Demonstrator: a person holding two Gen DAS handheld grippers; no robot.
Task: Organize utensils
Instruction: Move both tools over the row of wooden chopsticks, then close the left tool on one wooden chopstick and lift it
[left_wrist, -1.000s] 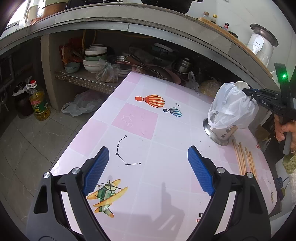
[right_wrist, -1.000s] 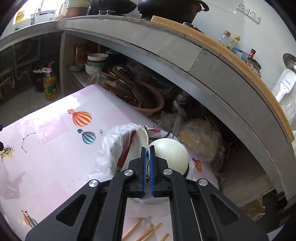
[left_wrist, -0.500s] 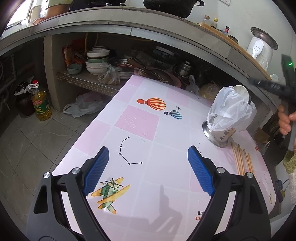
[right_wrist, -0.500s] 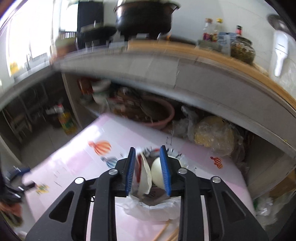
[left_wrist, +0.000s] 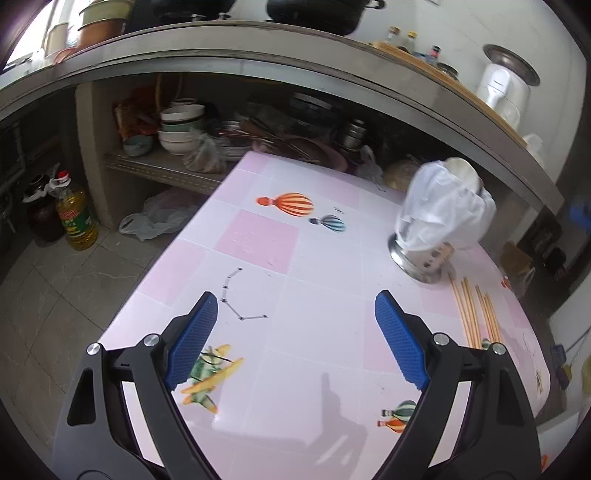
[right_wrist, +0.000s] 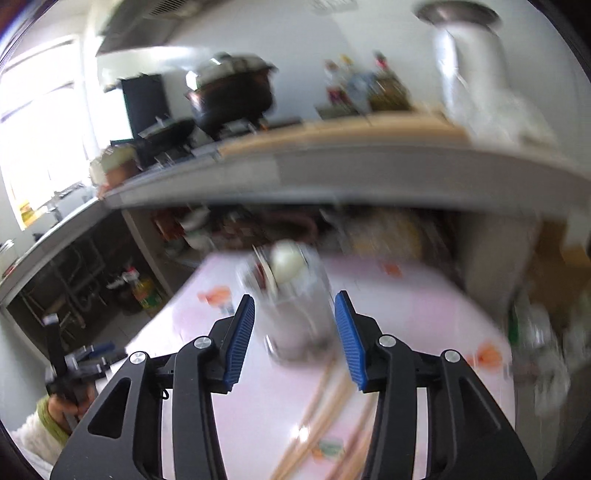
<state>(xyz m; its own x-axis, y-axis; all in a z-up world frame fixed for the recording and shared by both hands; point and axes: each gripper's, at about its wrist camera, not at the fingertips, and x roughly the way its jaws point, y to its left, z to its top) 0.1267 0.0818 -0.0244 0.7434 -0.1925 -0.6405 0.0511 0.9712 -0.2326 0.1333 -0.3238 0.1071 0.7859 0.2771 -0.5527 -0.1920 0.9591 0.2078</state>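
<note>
A steel utensil holder (left_wrist: 421, 260) draped with a white plastic bag (left_wrist: 443, 210) stands at the table's far right, with a pale ladle head (left_wrist: 460, 166) sticking out. Several wooden chopsticks (left_wrist: 476, 314) lie on the table beside it. My left gripper (left_wrist: 295, 332) is open and empty over the near table. My right gripper (right_wrist: 295, 328) is open and empty, pulled back from the holder (right_wrist: 295, 332), which shows blurred between its fingers above the chopsticks (right_wrist: 321, 410).
The pink patterned table (left_wrist: 295, 258) stands against a concrete counter with a low shelf of bowls (left_wrist: 181, 129) and pans. An oil bottle (left_wrist: 75, 216) and a plastic bag (left_wrist: 155, 218) are on the floor to the left.
My right gripper was shut at the bag and ladle on the holder; it has opened and drawn back and up. The left gripper has stayed open, nearly still.
</note>
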